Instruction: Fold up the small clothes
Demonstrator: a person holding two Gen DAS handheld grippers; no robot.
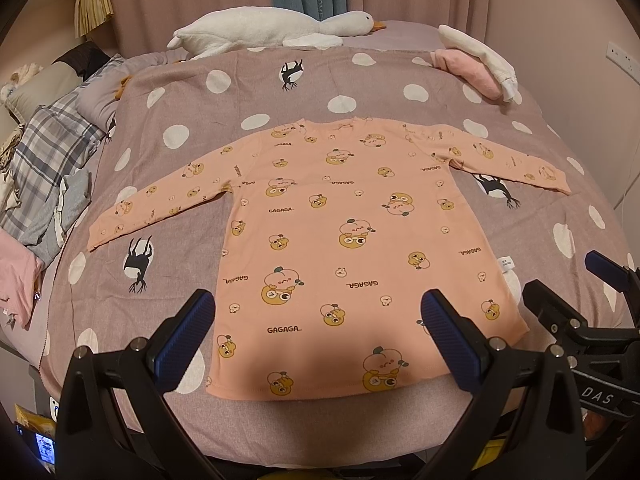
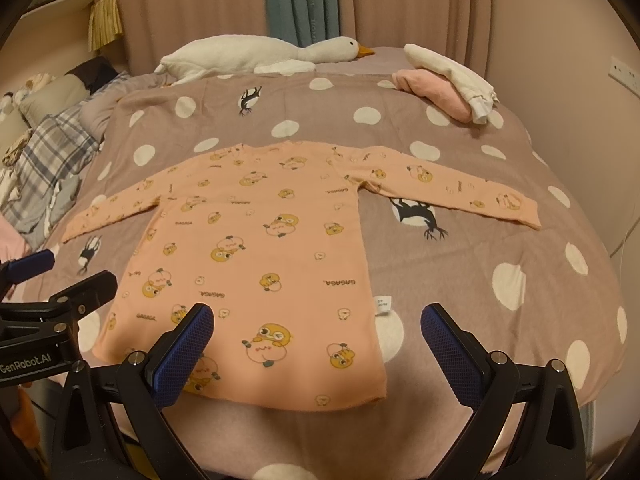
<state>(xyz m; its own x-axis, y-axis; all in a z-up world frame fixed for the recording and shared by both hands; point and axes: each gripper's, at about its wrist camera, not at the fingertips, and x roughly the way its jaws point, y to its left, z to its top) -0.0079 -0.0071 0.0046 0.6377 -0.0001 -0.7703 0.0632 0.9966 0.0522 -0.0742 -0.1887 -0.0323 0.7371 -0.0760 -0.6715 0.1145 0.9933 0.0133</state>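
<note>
A small peach long-sleeved shirt (image 1: 340, 240) (image 2: 264, 248) with cartoon prints lies flat on the bed, both sleeves spread out sideways and its hem toward me. My left gripper (image 1: 318, 312) is open and hovers over the hem, holding nothing. My right gripper (image 2: 318, 326) is also open, above the shirt's lower right corner and side label, with nothing between its blue pads. Each view shows the other gripper at its edge: the right gripper (image 1: 572, 280) and the left gripper (image 2: 64, 276).
The mauve polka-dot blanket (image 1: 360, 80) (image 2: 500, 240) covers the bed. A white goose plush (image 1: 272, 28) (image 2: 256, 54) lies at the far edge. Folded pink and white clothes (image 1: 476, 64) (image 2: 448, 80) sit at the far right. Plaid bedding and pillows (image 1: 44, 156) pile at left.
</note>
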